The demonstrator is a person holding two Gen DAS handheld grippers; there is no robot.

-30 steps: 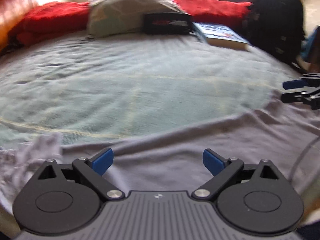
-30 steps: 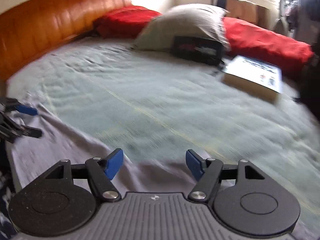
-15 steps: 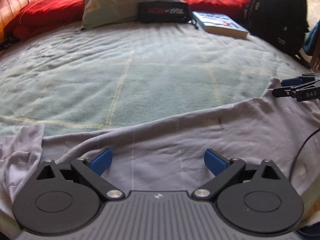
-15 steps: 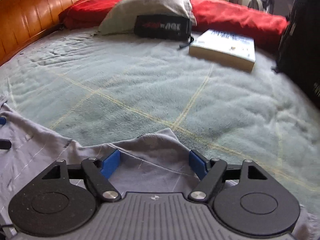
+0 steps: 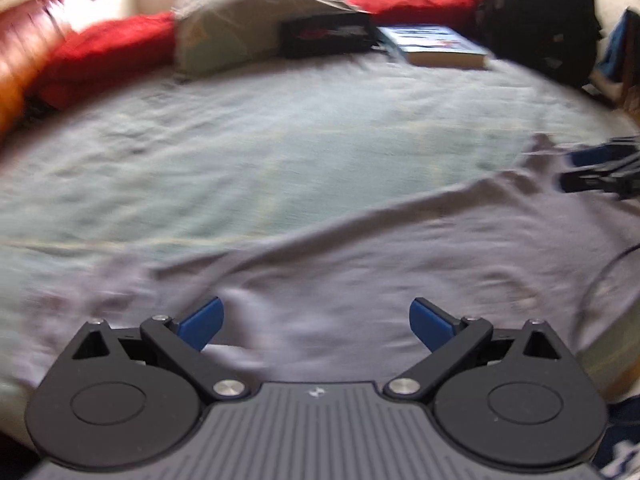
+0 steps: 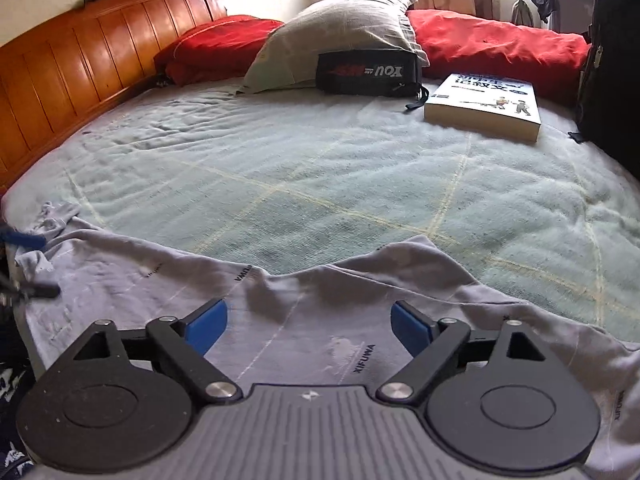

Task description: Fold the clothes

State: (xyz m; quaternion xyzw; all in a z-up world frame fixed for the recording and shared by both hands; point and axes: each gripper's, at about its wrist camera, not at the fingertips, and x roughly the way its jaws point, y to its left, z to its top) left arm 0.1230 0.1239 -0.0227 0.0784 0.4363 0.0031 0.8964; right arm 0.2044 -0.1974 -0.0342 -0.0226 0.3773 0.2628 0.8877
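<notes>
A pale lilac-grey T-shirt (image 6: 304,312) with small printed lettering lies spread along the near edge of the bed, wrinkled. My right gripper (image 6: 309,322) hovers over its right part, jaws opening wide, cloth below them and nothing pinched. In the left wrist view, which is blurred, the same T-shirt (image 5: 360,260) fills the near half. My left gripper (image 5: 316,322) stands open above it, nothing between the blue pads. The right gripper (image 5: 596,172) shows at the far right edge there. The left gripper's fingertips (image 6: 24,240) peek in at the left edge of the right wrist view.
The bed has a pale green blanket (image 6: 320,168) with yellow lines. At the back lie a grey pillow (image 6: 340,36), a black pouch (image 6: 366,72), a book (image 6: 486,100), red cushions (image 6: 492,44) and a black backpack (image 5: 540,16). A wooden headboard (image 6: 80,80) runs along the left.
The right gripper's jaws have spread wider over the shirt's upper edge. The left gripper has shifted over the shirt, its view now blurred; a crumpled sleeve at its left is no longer distinct.
</notes>
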